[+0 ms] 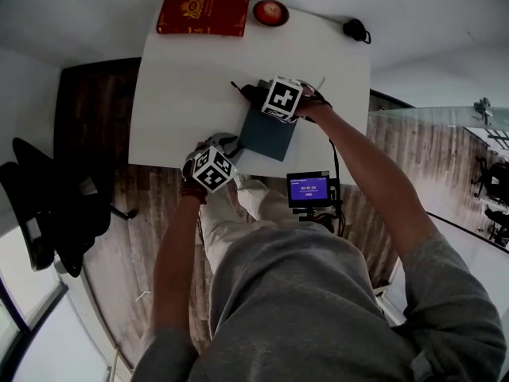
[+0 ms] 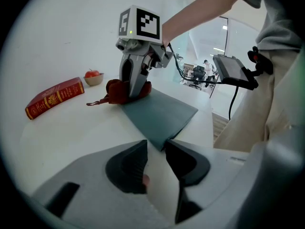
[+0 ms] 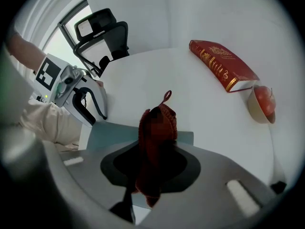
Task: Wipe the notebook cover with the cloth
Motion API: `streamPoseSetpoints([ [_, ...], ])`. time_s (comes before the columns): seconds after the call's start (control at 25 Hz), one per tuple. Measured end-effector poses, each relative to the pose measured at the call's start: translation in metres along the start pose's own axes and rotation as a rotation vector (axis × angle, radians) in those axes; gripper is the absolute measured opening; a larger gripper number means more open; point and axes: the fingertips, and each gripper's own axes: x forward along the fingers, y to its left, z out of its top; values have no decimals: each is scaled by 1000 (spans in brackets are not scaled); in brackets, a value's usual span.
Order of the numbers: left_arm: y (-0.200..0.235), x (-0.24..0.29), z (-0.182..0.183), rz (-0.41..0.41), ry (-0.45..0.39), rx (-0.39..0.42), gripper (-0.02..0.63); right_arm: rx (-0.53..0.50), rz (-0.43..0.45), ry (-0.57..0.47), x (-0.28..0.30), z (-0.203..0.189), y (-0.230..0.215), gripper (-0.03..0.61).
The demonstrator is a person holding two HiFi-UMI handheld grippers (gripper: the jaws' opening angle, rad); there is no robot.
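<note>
Grey left gripper (image 2: 156, 149) nearest, jaws spread a little, pinching nothing. Near corner of notebook (image 2: 159, 111) just at their tips; touching or merely beside, hard to tell. Slate-blue cover flat on white tabletop (image 1: 191, 78), by the near edge. At the notebook's far end, right gripper (image 3: 155, 151), jaws pressed onto a dark red knitted cloth (image 3: 157, 128), cloth hanging down to the cover's far corner. Beyond, well apart, along the far edge: red book (image 1: 203, 12) and bowl (image 1: 270, 12) with a red fruit.

Judging by this: wiping in hand, cloth at one end of a stroke, most of the cover between the two grippers. Next: keep cloth pinched, press lightly, drag towards the near corner in straight passes. Steady that corner with the left jaws to stop any slide off the edge.
</note>
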Motion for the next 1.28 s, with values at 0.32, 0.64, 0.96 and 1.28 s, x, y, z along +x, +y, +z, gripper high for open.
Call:
streamPoseSetpoints([
  [0.32, 0, 0, 0, 6, -2, 2, 121, -6, 25, -14, 5, 3, 30, 107],
  [0.64, 0, 0, -2, 6, -3, 2, 121, -5, 23, -33, 10, 7, 52, 107],
  [0.96, 0, 0, -1, 3, -1, -1, 120, -48, 46, -25, 14, 7, 79, 106],
  [1.28, 0, 0, 0, 4, -3, 1, 120, -76, 67, -22, 17, 8, 100, 105],
])
